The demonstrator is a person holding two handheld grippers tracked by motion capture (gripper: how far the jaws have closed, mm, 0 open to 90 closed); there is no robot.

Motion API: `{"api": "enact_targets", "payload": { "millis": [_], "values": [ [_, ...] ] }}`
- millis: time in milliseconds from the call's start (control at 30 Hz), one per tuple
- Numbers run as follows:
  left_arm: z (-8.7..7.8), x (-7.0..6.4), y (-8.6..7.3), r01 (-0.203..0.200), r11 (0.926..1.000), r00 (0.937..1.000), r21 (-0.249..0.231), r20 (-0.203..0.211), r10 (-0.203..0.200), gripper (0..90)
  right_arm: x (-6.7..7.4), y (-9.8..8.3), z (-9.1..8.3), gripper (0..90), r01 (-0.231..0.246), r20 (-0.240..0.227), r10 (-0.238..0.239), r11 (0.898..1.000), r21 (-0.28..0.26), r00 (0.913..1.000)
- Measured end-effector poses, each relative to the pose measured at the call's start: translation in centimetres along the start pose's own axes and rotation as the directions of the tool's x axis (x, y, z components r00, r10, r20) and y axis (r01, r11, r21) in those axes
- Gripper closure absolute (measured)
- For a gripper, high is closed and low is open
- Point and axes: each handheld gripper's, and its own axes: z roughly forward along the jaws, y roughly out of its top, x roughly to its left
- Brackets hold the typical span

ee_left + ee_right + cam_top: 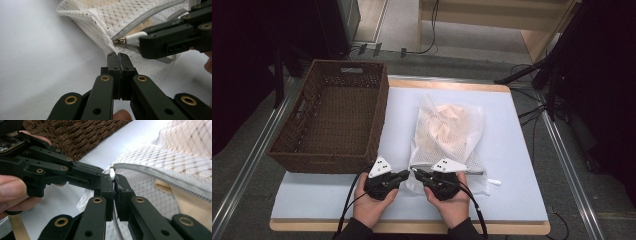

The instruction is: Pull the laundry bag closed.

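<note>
Your left tool (117, 56) pinches the white mesh laundry bag (447, 135) at its corner – low centre of the high view, on the counter (327, 195). Your right tool (113, 178) clamps the white zipper pull (135, 38).

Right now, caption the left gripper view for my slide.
Left tongs pinch the mesh laundry bag beside its zipper while right tongs clamp the white zipper pull.
</note>
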Motion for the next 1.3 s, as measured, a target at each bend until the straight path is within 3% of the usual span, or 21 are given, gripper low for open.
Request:
{"api": "enact_targets", "payload": {
  "millis": [133,233,333,467,600,733,767,867,933,1033,1133,1300],
  "values": [
    [0.0,-0.2,-0.1,-0.026,0.9997,0.9995,0.003,-0.016,0.026,90.0,0.0,0.3,0.0,79.3,-0.002,0.000,0.002,1.000,-0.009,1.0000],
    [0.1,-0.3,-0.1,-0.036,0.9993,0.9992,0.008,-0.019,0.036,90.0,-0.1,0.5,0.1,80.6,-0.011,-0.010,0.011,1.000,-0.014,0.9999],
    [0.0,-0.3,-0.1,-0.033,0.9994,0.9993,0.004,-0.019,0.033,90.0,-0.1,0.4,0.1,86.9,-0.005,-0.004,0.005,1.000,-0.013,1.0000],
    [-0.1,-0.1,-0.2,-0.011,0.9999,0.9999,-0.006,-0.009,0.011,90.0,-0.5,0.1,0.0,87.1,-0.014,-0.018,0.014,1.000,-0.006,0.9997],
    [0.0,-0.3,-0.3,-0.034,0.9994,0.9994,0.003,-0.009,0.034,90.0,-0.8,-0.4,0.1,87.0,-0.014,-0.033,0.014,1.000,0.011,0.9994],
    [-0.3,-0.1,0.0,-0.020,0.9998,0.9998,-0.011,0.001,0.020,90.0,-0.9,-0.7,0.2,87.2,0.013,-0.021,-0.012,1.000,0.015,0.9997],
    [-0.2,0.1,0.1,-0.014,0.9999,0.9999,-0.009,0.003,0.014,89.5,-1.1,-0.7,-0.1,87.3,-0.009,-0.038,0.009,1.000,-0.002,0.9992],
    [-0.1,0.2,0.0,0.003,0.9999,0.9997,-0.011,0.024,-0.003,86.2,-1.0,-0.6,-0.3,87.3,-0.007,-0.041,0.007,1.000,-0.015,0.9991],
    [0.0,0.3,0.0,0.002,0.9999,1.0000,-0.015,0.008,-0.002,79.0,-0.9,-0.5,-0.5,87.3,0.003,-0.045,-0.005,1.000,-0.031,0.9990],
    [0.1,0.4,-0.1,-0.008,0.9999,0.9996,-0.012,0.027,0.008,71.9,-0.9,-0.4,-0.6,87.3,0.005,-0.050,-0.007,0.999,-0.044,0.9987],
    [0.3,0.3,0.2,-0.027,0.9994,0.9988,-0.024,0.041,0.028,71.9,-1.1,-0.4,-0.6,87.4,-0.008,-0.067,0.004,0.999,-0.047,0.9977],
    [0.7,0.4,0.3,-0.022,0.9996,0.9992,-0.020,0.034,0.022,71.4,-1.0,-0.4,-0.6,87.4,-0.012,-0.080,0.008,0.999,-0.049,0.9968]
  ]
}}
